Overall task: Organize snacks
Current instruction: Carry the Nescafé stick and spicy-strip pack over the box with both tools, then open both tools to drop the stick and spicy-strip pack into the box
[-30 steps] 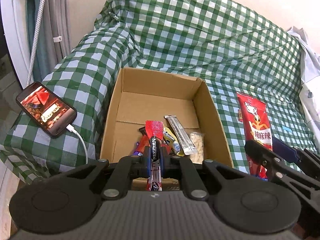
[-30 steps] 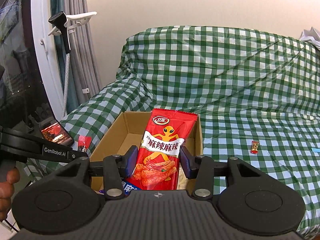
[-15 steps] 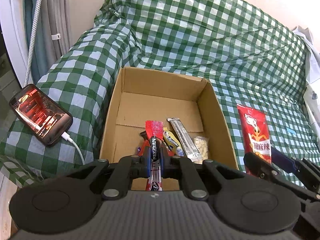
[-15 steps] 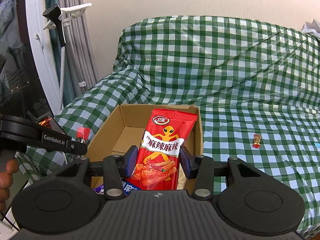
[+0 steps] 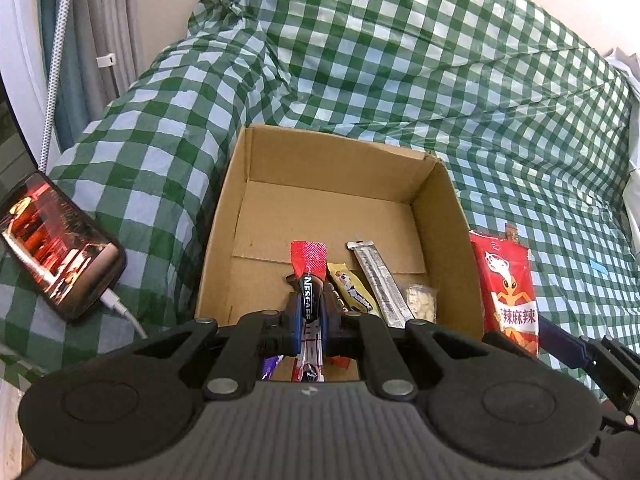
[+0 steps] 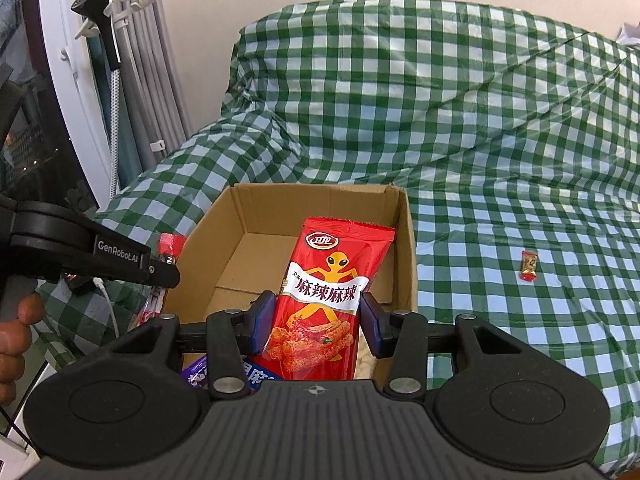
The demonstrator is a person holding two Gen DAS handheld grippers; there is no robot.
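Note:
An open cardboard box (image 5: 316, 160) sits on a green checked cloth; it also shows in the right wrist view (image 6: 404, 240). My left gripper (image 5: 308, 316) is shut on a red Nescafe stick (image 5: 309, 268), held over the box's near edge. Inside lie a silver stick (image 5: 378, 280), a yellow wrapper (image 5: 352, 288) and a pale snack bag (image 5: 420, 300). My right gripper (image 6: 316, 320) is shut on a red spicy snack bag (image 6: 328, 280), held upright over the box's near right part. The bag also shows in the left wrist view (image 5: 508, 288).
A phone (image 5: 52, 240) with a lit screen and a white cable lies left of the box. A small red candy (image 6: 528, 266) lies on the cloth to the right. A wall, curtains and a white door frame (image 6: 80, 92) stand at the left.
Both grippers have moved slightly toward the box with their snacks still held. The box looks a little nearer in both views.

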